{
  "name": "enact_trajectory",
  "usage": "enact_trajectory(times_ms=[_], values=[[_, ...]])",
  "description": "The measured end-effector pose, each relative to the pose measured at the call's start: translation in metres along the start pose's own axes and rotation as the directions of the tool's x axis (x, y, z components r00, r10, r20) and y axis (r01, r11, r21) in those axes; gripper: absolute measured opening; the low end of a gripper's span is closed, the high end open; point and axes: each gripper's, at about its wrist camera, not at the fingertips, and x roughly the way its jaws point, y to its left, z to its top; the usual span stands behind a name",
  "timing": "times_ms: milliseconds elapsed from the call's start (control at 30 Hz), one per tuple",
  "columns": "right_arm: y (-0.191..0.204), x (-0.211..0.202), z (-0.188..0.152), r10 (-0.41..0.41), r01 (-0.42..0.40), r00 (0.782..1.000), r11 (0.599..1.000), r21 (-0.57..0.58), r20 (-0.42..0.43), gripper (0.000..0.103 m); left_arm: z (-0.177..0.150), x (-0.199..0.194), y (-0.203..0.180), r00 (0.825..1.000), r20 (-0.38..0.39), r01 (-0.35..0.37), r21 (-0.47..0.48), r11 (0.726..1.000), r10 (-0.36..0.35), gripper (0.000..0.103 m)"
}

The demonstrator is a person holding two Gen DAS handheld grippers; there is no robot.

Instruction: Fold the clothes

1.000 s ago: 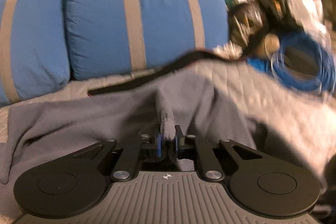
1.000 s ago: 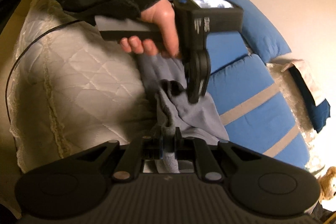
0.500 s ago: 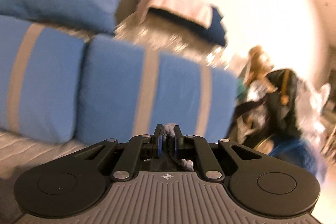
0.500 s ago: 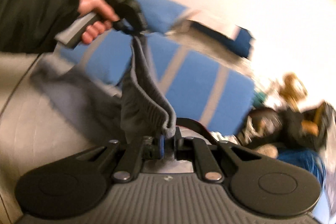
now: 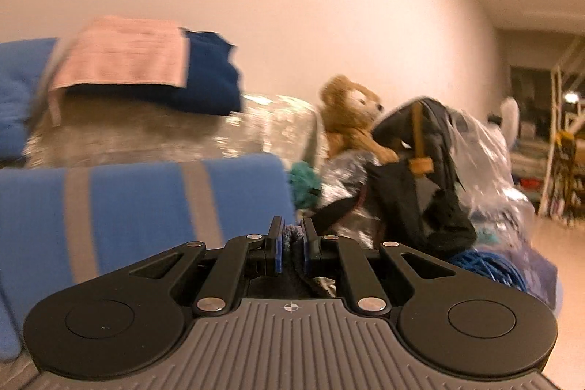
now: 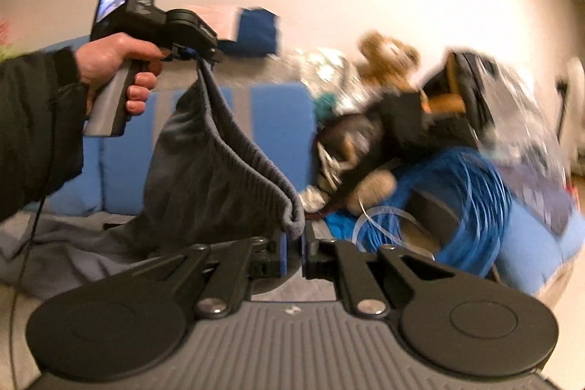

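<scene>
Both claws clamped on garment [image 6: 219, 167]: R gripper [image 6: 292, 245] pinches ribbed hem, L gripper [image 6: 199, 57] holds other end, cloth hanging above bed [image 6: 22, 284]; step = lift/spread; next req. stretching hem taut, then laying flat.

Motion blur smears the teddy bear [image 6: 389, 61], perhaps atop clutter.
</scene>
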Motion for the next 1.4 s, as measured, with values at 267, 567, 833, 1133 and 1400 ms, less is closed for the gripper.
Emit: enact_trajectory(times_ms=[267, 567, 833, 1133, 1400], values=[[-0.044, 0.031, -0.02, -0.036, 0.058, 0.988, 0.988, 0.14, -0.152, 0.007, -0.046, 0.08, -0.056, 0.993, -0.114, 0.042, 0.122, 0.992, -0.029, 0.009], [-0.072, 0.082, -0.05, -0.052, 0.136, 0.946, 0.959, 0.247, -0.319, 0.007, -0.094, 0.145, -0.073, 0.965, -0.262, 0.059, 0.138, 0.989, -0.021, 0.073], [-0.089, 0.107, -0.072, -0.036, 0.191, 0.902, 0.928, 0.321, -0.431, 0.007, -0.116, 0.071, -0.039, 0.966, -0.24, 0.122, 0.08, 0.989, -0.1, 0.082], [-0.093, 0.109, -0.073, -0.013, 0.209, 0.877, 0.91, 0.358, -0.481, 0.009, -0.146, -0.053, 0.016, 0.97, -0.243, 0.031, 0.082, 0.996, -0.01, 0.082], [-0.083, 0.1, -0.058, 0.012, 0.093, 0.879, 0.976, 0.197, -0.477, 0.046, -0.202, -0.176, 0.058, 0.968, -0.241, -0.045, 0.095, 0.994, 0.067, 0.082]])
